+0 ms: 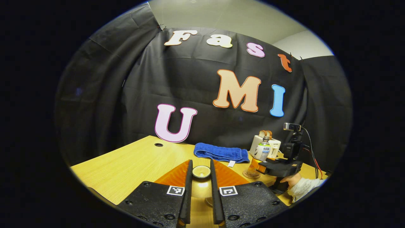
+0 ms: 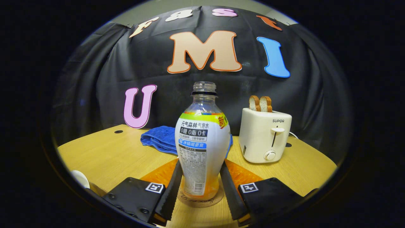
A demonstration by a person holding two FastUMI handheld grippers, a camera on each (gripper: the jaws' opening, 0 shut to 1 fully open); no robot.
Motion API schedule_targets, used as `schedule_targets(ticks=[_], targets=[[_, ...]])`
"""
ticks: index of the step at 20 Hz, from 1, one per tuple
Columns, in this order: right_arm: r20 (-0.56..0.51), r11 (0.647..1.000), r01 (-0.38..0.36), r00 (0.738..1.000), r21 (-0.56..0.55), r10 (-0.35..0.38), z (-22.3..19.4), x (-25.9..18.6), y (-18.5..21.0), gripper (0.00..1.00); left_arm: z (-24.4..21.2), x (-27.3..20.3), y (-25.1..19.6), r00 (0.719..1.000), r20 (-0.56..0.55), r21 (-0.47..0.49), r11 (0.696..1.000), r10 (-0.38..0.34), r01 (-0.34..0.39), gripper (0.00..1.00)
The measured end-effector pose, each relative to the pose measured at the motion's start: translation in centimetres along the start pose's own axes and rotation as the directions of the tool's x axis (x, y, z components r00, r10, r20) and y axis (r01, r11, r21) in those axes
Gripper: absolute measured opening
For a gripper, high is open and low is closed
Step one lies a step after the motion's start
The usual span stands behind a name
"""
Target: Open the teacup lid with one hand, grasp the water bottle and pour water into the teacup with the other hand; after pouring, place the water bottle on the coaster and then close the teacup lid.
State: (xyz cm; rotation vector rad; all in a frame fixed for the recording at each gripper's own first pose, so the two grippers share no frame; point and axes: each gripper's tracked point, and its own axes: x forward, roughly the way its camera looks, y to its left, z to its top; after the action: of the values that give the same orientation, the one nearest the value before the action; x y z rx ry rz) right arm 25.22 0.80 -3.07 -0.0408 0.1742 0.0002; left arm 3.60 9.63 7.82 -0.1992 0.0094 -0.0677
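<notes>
right gripper view has the right gripper (image 2: 200,190) with its fingers pressed to both sides of the uncapped water bottle (image 2: 202,148), which stands upright on the coaster (image 2: 200,200) on the table (image 2: 110,155). left gripper view has the left gripper (image 1: 201,177) narrowed around the teacup lid (image 1: 201,171), though contact is unclear; the teacup below is mostly hidden. i judge pouring done, bottle being set down; next, release the bottle and lower the lid squarely onto the cup.

Water bottle (image 2: 202,148): one
Coaster (image 2: 200,200): one
Teacup lid (image 1: 201,171): one
Blue towel (image 1: 221,153): one
Toaster (image 2: 264,135): one
Bread slices (image 2: 260,103): two
Grippers: two, left gripper (image 1: 201,190), right gripper (image 2: 200,193)
</notes>
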Motion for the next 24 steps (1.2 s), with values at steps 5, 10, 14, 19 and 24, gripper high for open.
schedule_targets(ticks=[5, 10, 14, 19, 24], targets=[[-0.018, 1.0, -0.012, 1.0, -0.003, 0.012, -0.8, -0.3, 0.3, 0.77, -0.1, -0.1, -0.3, 1.0, -0.002, -0.004, 1.0, -0.003, 0.003, 0.25], [-0.005, 1.0, -0.022, 1.0, 0.003, 0.022, -0.3, -1.1, 0.2, 0.94, 0.0, -0.1, -1.0, 1.0, 0.002, 0.002, 1.0, -0.022, 0.022, 0.25], [0.067, 0.999, -0.037, 0.997, 0.016, 0.036, 1.5, -3.8, -0.1, 0.99, -0.7, 0.3, -1.9, 0.999, -0.005, -0.003, 0.999, -0.036, 0.036, 0.26], [0.154, 0.999, -0.021, 0.988, -0.05, 0.029, 3.7, -7.6, -1.8, 0.99, -2.3, 1.1, -4.3, 0.996, -0.022, 0.016, 0.996, -0.084, 0.084, 0.25], [0.184, 0.998, -0.043, 0.982, -0.054, 0.052, 4.4, -11.2, -2.1, 0.94, -3.5, 2.4, -6.1, 0.993, -0.045, 0.052, 0.992, -0.111, 0.113, 0.25]])
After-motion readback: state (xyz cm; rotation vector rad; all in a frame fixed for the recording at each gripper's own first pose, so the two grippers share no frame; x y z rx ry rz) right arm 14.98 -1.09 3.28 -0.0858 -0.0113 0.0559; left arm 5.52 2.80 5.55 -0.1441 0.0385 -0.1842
